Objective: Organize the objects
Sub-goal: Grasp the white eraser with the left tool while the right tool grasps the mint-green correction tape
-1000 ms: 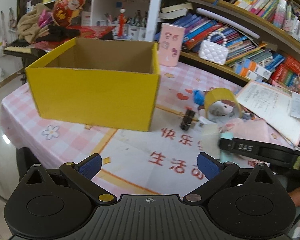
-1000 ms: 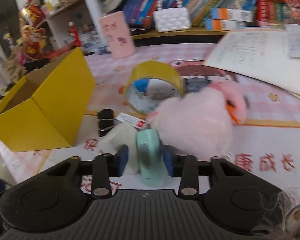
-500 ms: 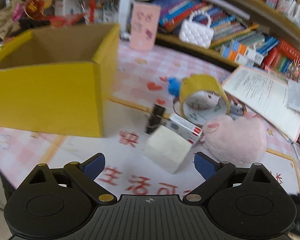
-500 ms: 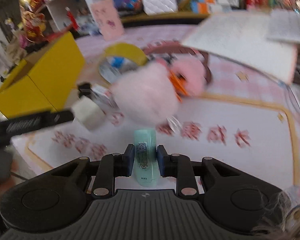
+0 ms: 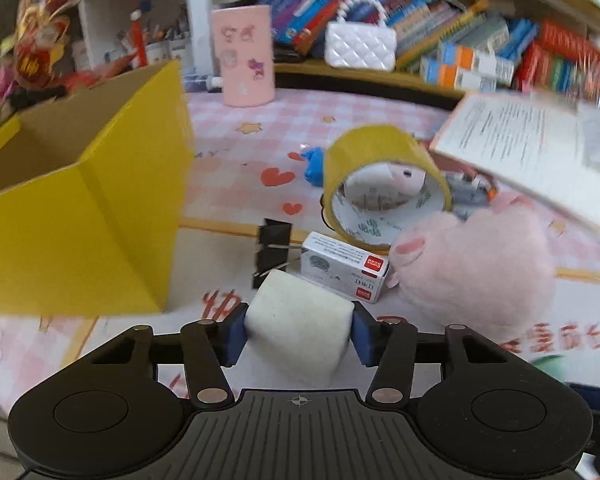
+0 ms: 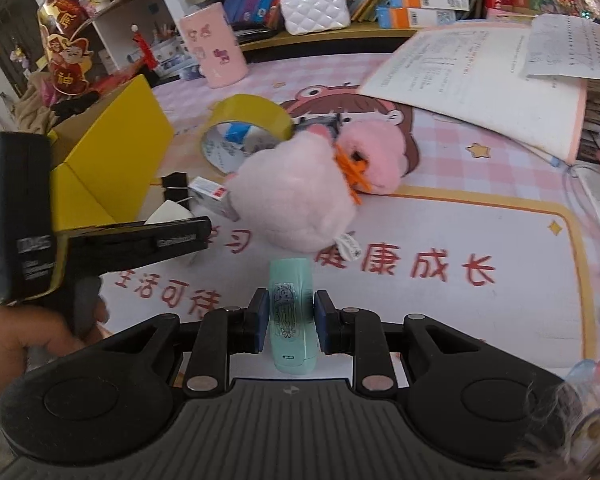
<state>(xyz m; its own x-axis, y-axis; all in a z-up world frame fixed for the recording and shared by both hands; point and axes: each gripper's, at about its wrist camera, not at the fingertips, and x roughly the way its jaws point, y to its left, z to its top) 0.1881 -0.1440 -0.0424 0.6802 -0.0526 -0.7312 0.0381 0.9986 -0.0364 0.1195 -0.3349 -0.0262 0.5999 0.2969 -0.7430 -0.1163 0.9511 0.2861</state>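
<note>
Your left gripper (image 5: 298, 330) has just been closing and now grasps the white foam block (image 5: 298, 330) between its blue pads. Just behind the block lie the small white box (image 5: 344, 266) and black binder clips (image 5: 272, 250); the pink plush (image 5: 472, 268) sits right of it, the tape roll (image 5: 384, 184) beyond. The yellow box (image 5: 76, 216) stands open-topped to the block's left, with bare mat between. Your right gripper (image 6: 289, 320) is clenched on the mint-green case (image 6: 290, 312).
</note>
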